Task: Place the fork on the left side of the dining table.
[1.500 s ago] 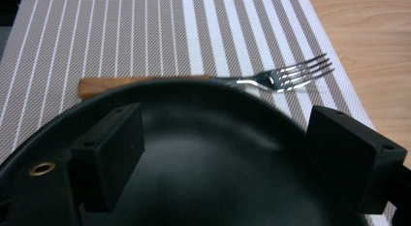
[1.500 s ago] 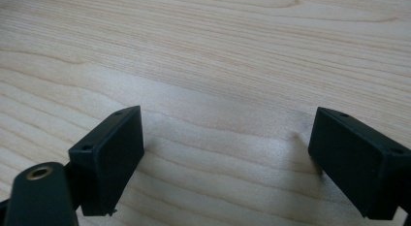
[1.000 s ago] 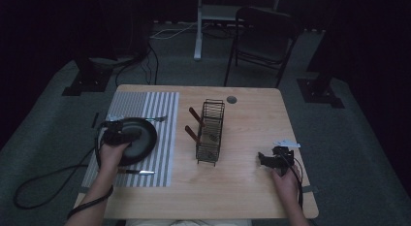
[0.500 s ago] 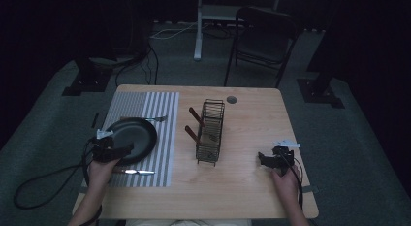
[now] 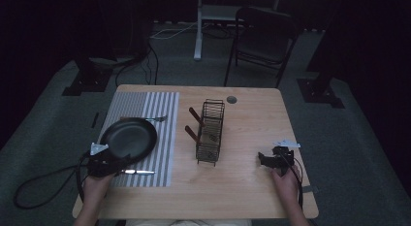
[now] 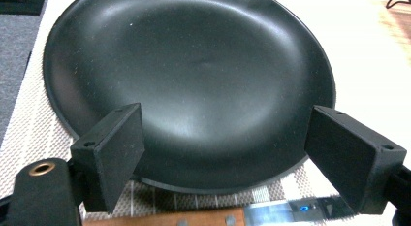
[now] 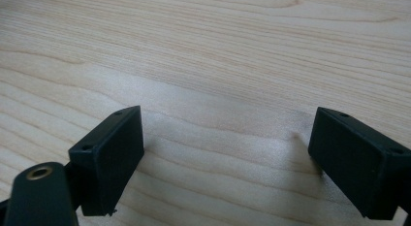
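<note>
Black plate (image 6: 194,85) sits on striped mat (image 5: 160,102), table's left side, knife (image 5: 138,172) just beside it. Left gripper (image 6: 223,153) jaws wide, at plate's near rim, nothing held. Right gripper (image 7: 225,158) wide over bare table (image 7: 218,51).

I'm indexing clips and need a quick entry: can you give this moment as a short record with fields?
surface: wooden table with a striped mat
plate: black plate lying on the mat
knife: knife on the mat, near edge
fork: fork beyond the plate
rack: wire rack mid-table
left gripper: open, at the plate's near rim
right gripper: open over bare wood
</note>
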Demonstrator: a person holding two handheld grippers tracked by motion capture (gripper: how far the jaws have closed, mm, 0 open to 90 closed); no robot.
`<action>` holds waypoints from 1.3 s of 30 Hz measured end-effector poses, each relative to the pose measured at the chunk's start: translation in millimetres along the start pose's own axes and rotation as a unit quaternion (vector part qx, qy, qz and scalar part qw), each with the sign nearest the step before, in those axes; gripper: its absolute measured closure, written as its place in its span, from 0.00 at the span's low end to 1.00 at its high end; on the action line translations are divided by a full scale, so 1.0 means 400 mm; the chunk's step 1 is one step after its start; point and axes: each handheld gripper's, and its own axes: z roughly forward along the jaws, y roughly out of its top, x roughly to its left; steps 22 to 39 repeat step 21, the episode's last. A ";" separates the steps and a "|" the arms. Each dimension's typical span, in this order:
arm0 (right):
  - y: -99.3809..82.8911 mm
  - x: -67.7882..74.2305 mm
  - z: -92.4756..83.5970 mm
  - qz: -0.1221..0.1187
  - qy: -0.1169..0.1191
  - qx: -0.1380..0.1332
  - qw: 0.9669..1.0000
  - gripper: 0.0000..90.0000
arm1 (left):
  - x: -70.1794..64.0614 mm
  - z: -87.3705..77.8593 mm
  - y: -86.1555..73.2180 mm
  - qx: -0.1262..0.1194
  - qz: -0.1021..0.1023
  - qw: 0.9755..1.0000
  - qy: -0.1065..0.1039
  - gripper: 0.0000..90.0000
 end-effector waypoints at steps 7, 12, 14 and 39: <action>0.000 0.000 0.000 0.000 0.000 0.000 1.000 0.14 | 0.009 -0.037 -0.053 -0.002 0.000 1.000 0.028 0.16; 0.000 0.000 0.000 0.000 0.000 0.000 1.000 0.14 | 0.012 -0.061 -0.085 -0.025 -0.013 0.998 0.063 0.16; 0.000 0.000 0.000 0.000 0.000 0.000 1.000 0.14 | 0.012 -0.072 -0.095 -0.035 -0.013 0.996 0.083 0.16; 0.000 0.000 0.000 0.000 0.000 0.000 1.000 0.14 | 0.018 -0.087 -0.130 -0.035 -0.035 0.993 0.111 0.16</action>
